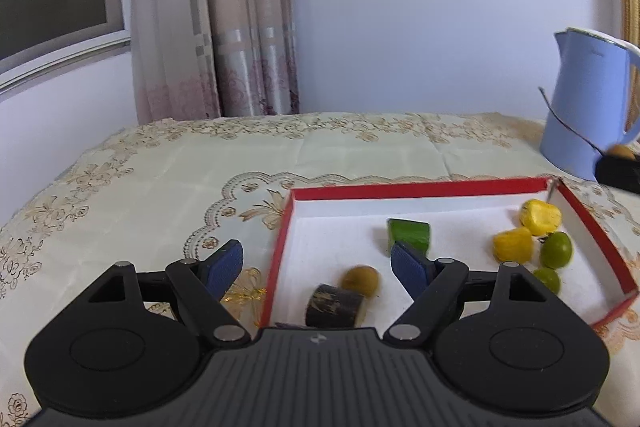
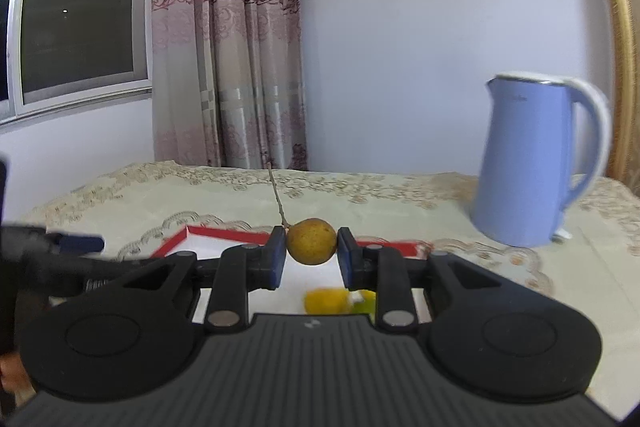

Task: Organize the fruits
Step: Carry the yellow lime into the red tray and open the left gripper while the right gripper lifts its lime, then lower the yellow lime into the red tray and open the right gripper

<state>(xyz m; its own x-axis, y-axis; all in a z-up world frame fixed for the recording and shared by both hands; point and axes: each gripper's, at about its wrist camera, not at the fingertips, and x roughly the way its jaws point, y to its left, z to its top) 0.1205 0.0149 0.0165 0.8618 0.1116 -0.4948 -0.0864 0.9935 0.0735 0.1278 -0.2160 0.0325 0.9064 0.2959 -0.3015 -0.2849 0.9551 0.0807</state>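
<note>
A red-rimmed white box (image 1: 420, 189) lies on the tablecloth. Inside are a green chunk (image 1: 408, 234), two yellow pieces (image 1: 540, 217), two round green fruits (image 1: 557, 249), a blurred brownish round fruit (image 1: 360, 279) and a dark cylindrical piece (image 1: 334, 307). My left gripper (image 1: 318, 259) hangs open above the box's near left corner with nothing between its pads. In the right wrist view my right gripper (image 2: 312, 247) is shut on a yellow-brown round fruit (image 2: 312, 241) with a thin stem, held above the box's (image 2: 224, 233) near side.
A pale blue kettle (image 2: 528, 163) stands on the table at the right, behind the box. The embroidered cloth (image 1: 160, 179) stretches to the left of the box. A curtain and window fill the back wall. A gold frame edge runs along the far right.
</note>
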